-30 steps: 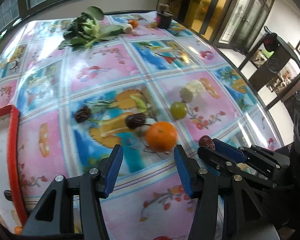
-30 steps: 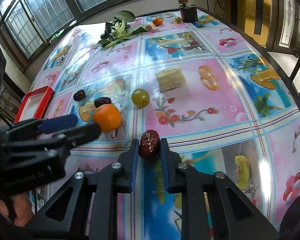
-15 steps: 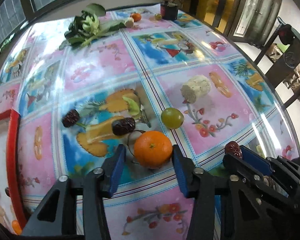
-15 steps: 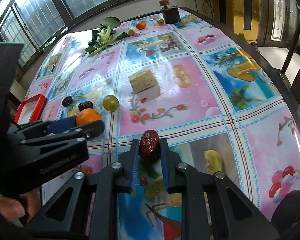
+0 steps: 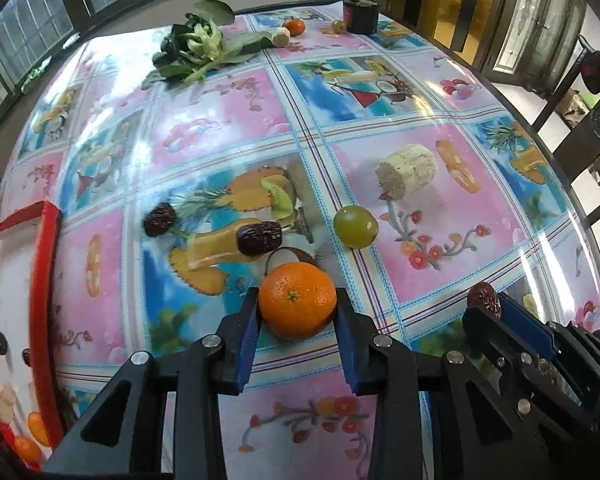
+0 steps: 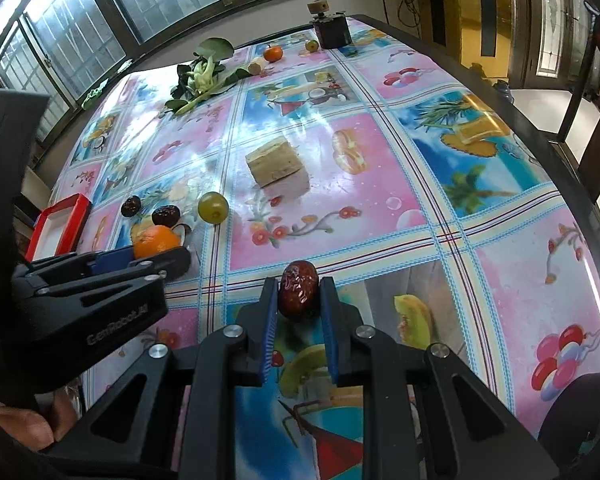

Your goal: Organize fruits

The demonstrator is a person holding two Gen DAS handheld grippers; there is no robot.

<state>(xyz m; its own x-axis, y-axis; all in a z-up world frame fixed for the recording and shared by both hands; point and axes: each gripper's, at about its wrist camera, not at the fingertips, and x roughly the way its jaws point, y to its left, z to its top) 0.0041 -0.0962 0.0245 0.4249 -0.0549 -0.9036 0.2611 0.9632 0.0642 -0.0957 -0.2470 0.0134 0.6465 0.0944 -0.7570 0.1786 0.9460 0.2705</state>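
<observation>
Orange (image 5: 297, 300) — L tongs (image 5: 297, 316) clamped; date (image 6: 298, 291) — R tongs (image 6: 298, 300).

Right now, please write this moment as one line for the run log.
left hand-held gripper: closed around orange on table | right hand-held gripper: holds red date | red tray: at left

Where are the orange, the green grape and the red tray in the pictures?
orange (image 5: 297, 300): left wrist view, on its top by the stem mark.
green grape (image 5: 355, 226): left wrist view, middle of its skin.
red tray (image 5: 45, 280): left wrist view, on its right rim.
</observation>
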